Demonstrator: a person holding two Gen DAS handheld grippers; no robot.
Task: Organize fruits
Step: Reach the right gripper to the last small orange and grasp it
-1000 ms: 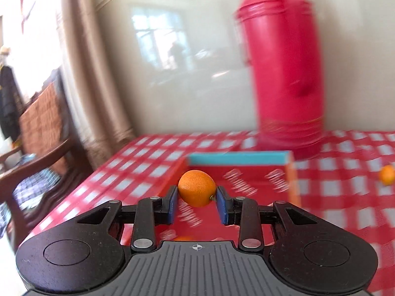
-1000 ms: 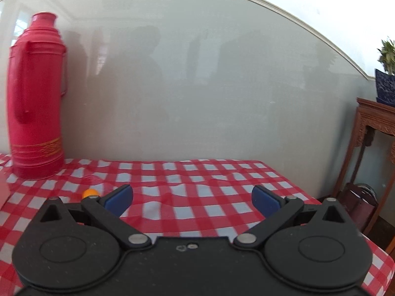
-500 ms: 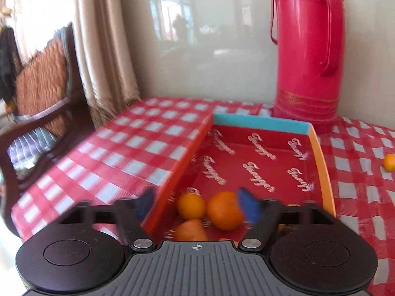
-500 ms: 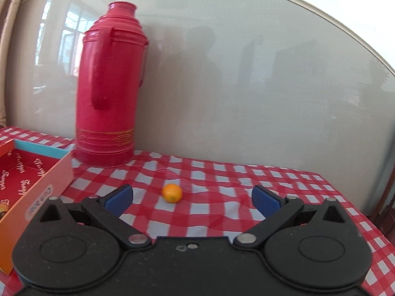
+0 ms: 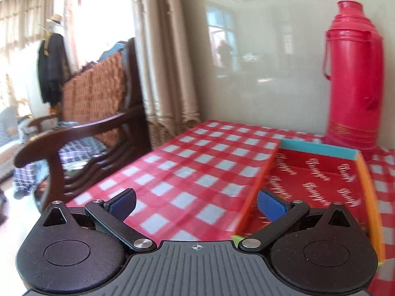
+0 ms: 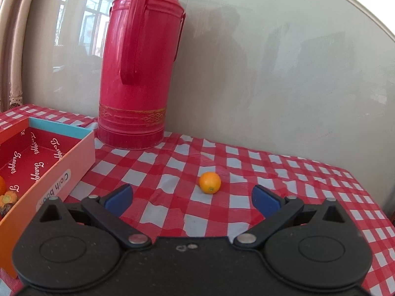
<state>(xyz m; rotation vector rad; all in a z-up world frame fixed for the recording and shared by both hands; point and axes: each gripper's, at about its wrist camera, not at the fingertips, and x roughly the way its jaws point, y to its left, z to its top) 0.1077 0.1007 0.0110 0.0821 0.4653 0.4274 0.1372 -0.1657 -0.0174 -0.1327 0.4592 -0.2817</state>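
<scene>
An orange fruit (image 6: 210,182) sits loose on the checked tabletop (image 6: 284,172), ahead of your right gripper (image 6: 192,197), jaws spread to take it; your left gripper (image 5: 196,203) is opening, empty, beside the box (image 5: 318,148).

Orange (image 6: 210,182) right of box (image 6: 74,157)

Red-and-white checked tablecloth (image 6: 246,162), red flask (image 6: 140,61), orange fruit (image 6: 210,182), red-lined box (image 5: 318,185).

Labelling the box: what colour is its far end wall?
Teal on the box's far wall, clearest in the left wrist view.
</scene>
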